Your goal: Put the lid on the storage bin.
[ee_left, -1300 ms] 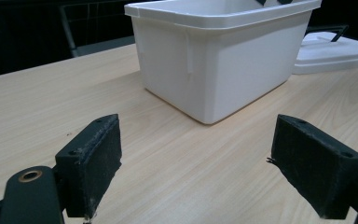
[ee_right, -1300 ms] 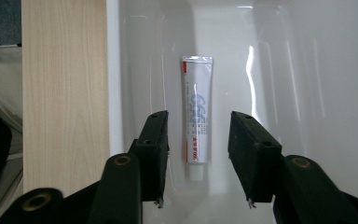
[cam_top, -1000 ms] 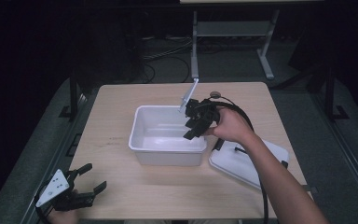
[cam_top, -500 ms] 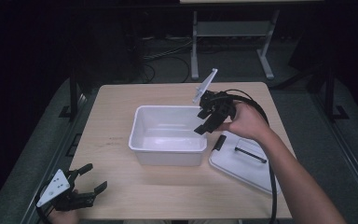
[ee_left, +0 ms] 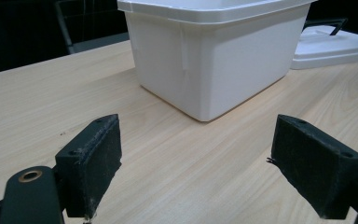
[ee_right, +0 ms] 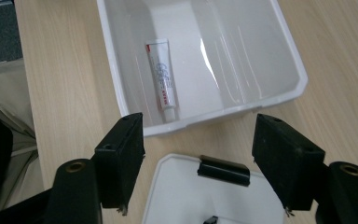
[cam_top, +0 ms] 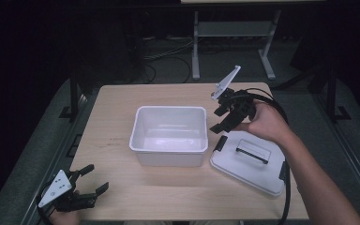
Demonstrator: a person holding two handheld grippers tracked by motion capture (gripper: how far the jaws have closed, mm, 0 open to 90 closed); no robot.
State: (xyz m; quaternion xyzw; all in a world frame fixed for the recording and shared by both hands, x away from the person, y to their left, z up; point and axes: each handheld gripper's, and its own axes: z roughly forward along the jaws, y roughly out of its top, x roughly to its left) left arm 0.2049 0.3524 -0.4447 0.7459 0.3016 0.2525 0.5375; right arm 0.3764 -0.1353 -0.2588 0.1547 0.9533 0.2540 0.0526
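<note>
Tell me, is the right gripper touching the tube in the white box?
Apart. The right gripper view shows the tube lying in the white box, with the right gripper open, back over the lid.

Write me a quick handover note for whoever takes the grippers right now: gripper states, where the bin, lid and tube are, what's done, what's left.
Right gripper: above the table between bin and lid, jaws have just been opening, nothing between them.
Left gripper: open and empty at the near left table corner.
White bin: mid-table, uncovered.
Tube: lying flat on the bin floor along one wall.
Lid: flat on the table right of the bin, handle up, off the bin.
Done: the tube is in the bin.
Left, probably: pick up the lid and set it on the bin.
</note>
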